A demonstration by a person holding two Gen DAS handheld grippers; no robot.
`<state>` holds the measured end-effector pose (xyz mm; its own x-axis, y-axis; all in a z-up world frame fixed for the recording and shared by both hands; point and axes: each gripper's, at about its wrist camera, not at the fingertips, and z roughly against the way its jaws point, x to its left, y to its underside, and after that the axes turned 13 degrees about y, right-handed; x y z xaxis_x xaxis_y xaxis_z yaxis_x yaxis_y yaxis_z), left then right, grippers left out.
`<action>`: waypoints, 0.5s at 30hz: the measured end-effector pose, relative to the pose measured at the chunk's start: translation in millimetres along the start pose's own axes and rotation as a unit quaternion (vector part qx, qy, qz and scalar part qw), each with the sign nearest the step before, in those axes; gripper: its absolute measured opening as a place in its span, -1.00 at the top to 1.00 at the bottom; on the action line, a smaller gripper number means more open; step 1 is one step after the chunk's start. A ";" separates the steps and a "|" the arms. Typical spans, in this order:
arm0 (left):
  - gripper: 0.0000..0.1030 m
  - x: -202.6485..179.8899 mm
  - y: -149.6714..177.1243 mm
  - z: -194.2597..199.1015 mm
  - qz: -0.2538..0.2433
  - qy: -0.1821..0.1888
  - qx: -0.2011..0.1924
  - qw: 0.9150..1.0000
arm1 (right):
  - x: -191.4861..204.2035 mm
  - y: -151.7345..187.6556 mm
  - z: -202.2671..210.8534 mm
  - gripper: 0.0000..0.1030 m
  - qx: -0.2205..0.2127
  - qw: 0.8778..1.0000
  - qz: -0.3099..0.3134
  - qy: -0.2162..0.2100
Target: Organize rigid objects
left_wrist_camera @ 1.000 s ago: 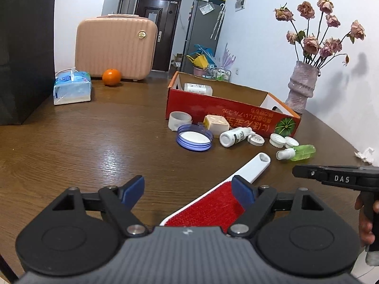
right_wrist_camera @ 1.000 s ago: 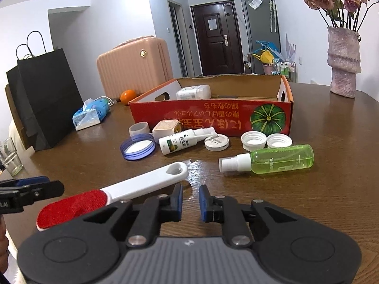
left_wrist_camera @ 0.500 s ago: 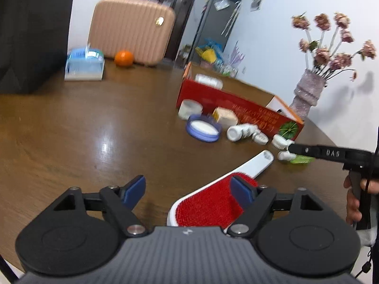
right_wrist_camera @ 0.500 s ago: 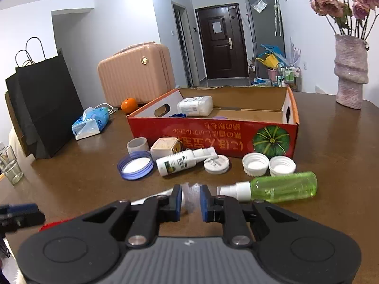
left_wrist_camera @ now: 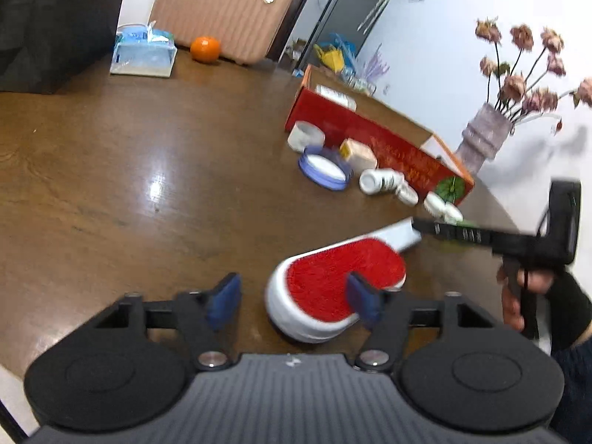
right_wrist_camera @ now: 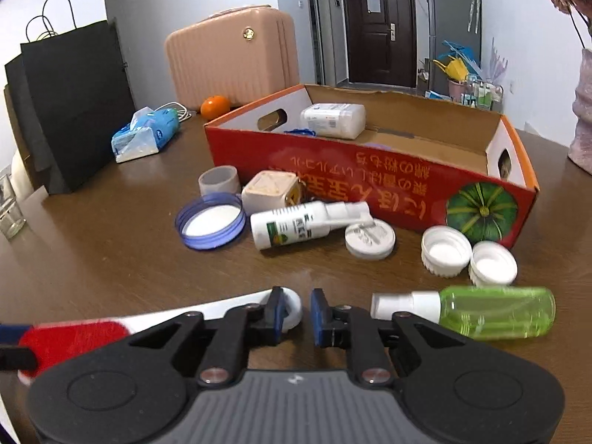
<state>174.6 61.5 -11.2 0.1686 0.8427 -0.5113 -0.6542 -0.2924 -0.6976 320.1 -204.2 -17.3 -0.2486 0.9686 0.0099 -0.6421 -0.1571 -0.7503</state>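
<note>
A lint brush with a red head [left_wrist_camera: 333,277] and a white handle [right_wrist_camera: 222,307] lies on the wooden table. My left gripper [left_wrist_camera: 295,299] is at the head with its jaws closing. The right pad overlaps the red face, and the left pad [left_wrist_camera: 225,296] stands apart from it. My right gripper [right_wrist_camera: 299,312] is shut at the handle's ring end, also seen as the right gripper [left_wrist_camera: 416,225]; a grip on the ring does not show. The red cardboard box [right_wrist_camera: 370,185] holds a white bottle [right_wrist_camera: 333,120]. A green spray bottle [right_wrist_camera: 495,310] lies just right of my right gripper.
In front of the box lie a white spray bottle [right_wrist_camera: 292,225], three white caps [right_wrist_camera: 446,251], a blue lid [right_wrist_camera: 211,222], a beige cube [right_wrist_camera: 270,192] and a tape ring [right_wrist_camera: 218,181]. Farther off are a pink suitcase [right_wrist_camera: 229,59], an orange [right_wrist_camera: 214,105], tissues [right_wrist_camera: 144,137], a black bag [right_wrist_camera: 70,103] and a vase [left_wrist_camera: 484,137].
My left jaws have narrowed around the brush head and the left view has rolled. My right gripper has moved forward to the end of the brush handle.
</note>
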 end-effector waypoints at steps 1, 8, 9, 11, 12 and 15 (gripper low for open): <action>0.10 -0.7 -2.3 -1.5 -0.001 -0.002 -0.003 1.000 | -0.8 2.7 4.2 0.80 0.000 1.000 -0.003 0.001; 0.18 1.1 -11.6 -10.3 -0.007 -0.029 -0.026 0.999 | -7.5 37.6 44.7 0.79 -0.008 0.999 -0.032 0.021; 0.18 -0.4 -12.3 -10.4 -0.012 -0.030 -0.028 0.999 | -7.7 43.7 49.9 0.78 -0.006 0.999 -0.039 0.022; 0.17 -3.0 -12.2 -11.2 -0.024 -0.029 -0.028 0.999 | -8.5 55.0 58.2 0.78 -0.005 0.999 -0.049 0.023; 0.06 -3.1 -12.1 -11.5 -0.025 -0.030 -0.028 0.999 | -9.4 58.7 60.7 0.78 -0.006 0.998 -0.055 0.021; -0.10 -1.4 -10.6 -11.9 -0.021 -0.030 -0.022 0.999 | -11.3 63.9 64.6 0.78 -0.008 0.998 -0.065 0.018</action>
<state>190.1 58.1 -9.2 0.1503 0.8800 -0.4506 -0.6134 -0.2744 -0.7405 235.0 -237.7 -22.7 -0.1376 0.9869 0.0840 -0.6559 -0.0272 -0.7544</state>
